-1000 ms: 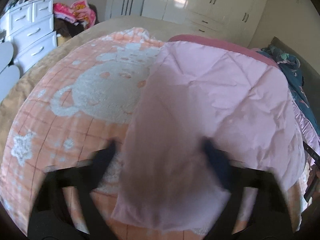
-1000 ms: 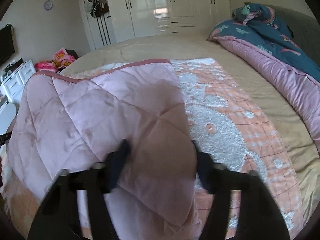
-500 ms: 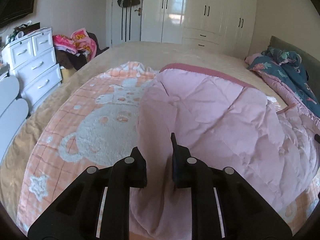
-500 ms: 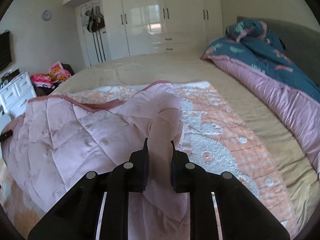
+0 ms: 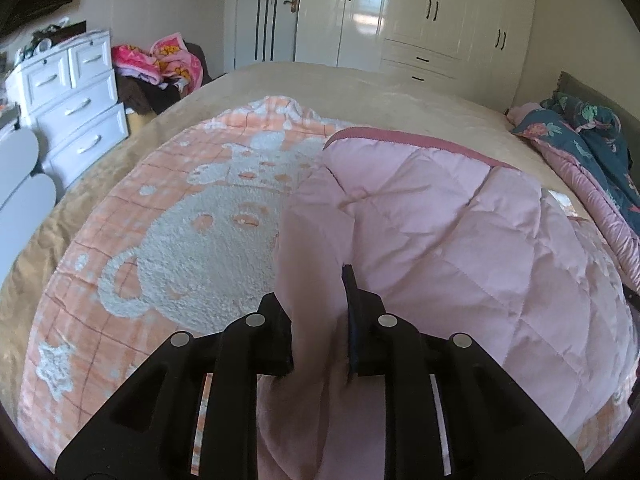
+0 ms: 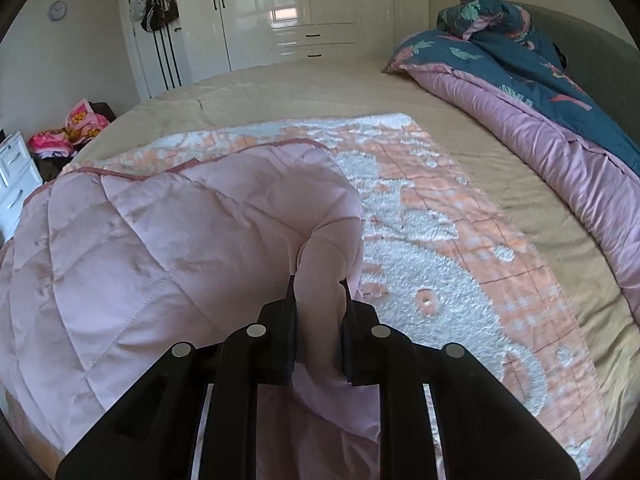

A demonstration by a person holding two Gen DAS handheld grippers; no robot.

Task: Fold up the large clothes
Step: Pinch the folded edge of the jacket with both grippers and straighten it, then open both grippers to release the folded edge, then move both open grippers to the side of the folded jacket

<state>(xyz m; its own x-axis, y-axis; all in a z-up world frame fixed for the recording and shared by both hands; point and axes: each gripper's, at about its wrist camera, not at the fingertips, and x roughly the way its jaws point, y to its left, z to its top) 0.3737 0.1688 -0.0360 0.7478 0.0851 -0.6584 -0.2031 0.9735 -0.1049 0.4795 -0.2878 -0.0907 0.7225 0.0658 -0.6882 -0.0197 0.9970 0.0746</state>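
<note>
Left hand-held gripper [image 5: 318, 312] and right hand-held gripper [image 6: 318, 304] both clamped on bunched corners of pink quilted garment [image 5: 460, 248], spread ahead of jaws over peach-and-white blanket [image 5: 192, 248] on beige bed [image 6: 320, 88], with teal duvet [image 6: 520, 52] far right beyond.

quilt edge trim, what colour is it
A darker dusty rose against the pale pink quilt; the trim shows best in the left wrist view.
</note>
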